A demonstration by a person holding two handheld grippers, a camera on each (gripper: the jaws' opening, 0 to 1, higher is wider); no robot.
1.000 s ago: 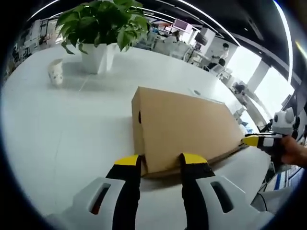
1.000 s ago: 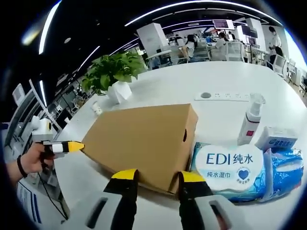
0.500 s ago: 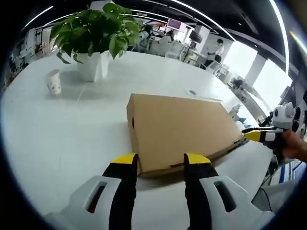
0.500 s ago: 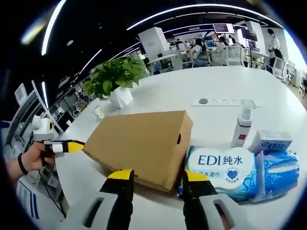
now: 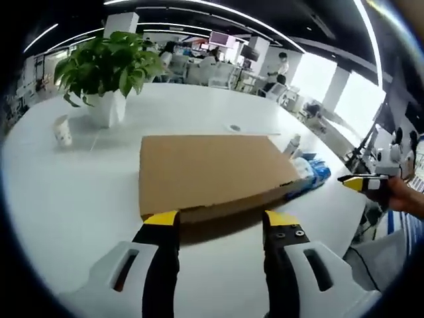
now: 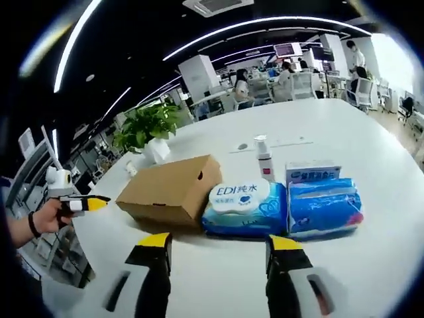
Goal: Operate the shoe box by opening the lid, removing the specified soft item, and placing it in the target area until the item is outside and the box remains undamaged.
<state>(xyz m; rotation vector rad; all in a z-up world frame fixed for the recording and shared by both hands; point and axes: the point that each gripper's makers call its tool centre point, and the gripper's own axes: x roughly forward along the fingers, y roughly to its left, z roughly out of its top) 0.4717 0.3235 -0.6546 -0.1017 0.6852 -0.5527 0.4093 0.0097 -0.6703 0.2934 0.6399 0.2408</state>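
Both grippers, left (image 5: 220, 222) and right (image 6: 217, 246), stand wide and empty, backed off, likely lining up a lid lift. Just beyond, the shoe box (image 5: 209, 171) sits closed on the white table (image 5: 59, 192); wipes packs (image 6: 242, 207) lie touching its right side.

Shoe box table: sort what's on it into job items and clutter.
For the job:
- shoe box, lid closed
- left gripper, open
- right gripper, open

Lying about:
- wet wipes pack
- blue tissue pack
- small tissue box
- spray bottle
- potted plant
- paper cup
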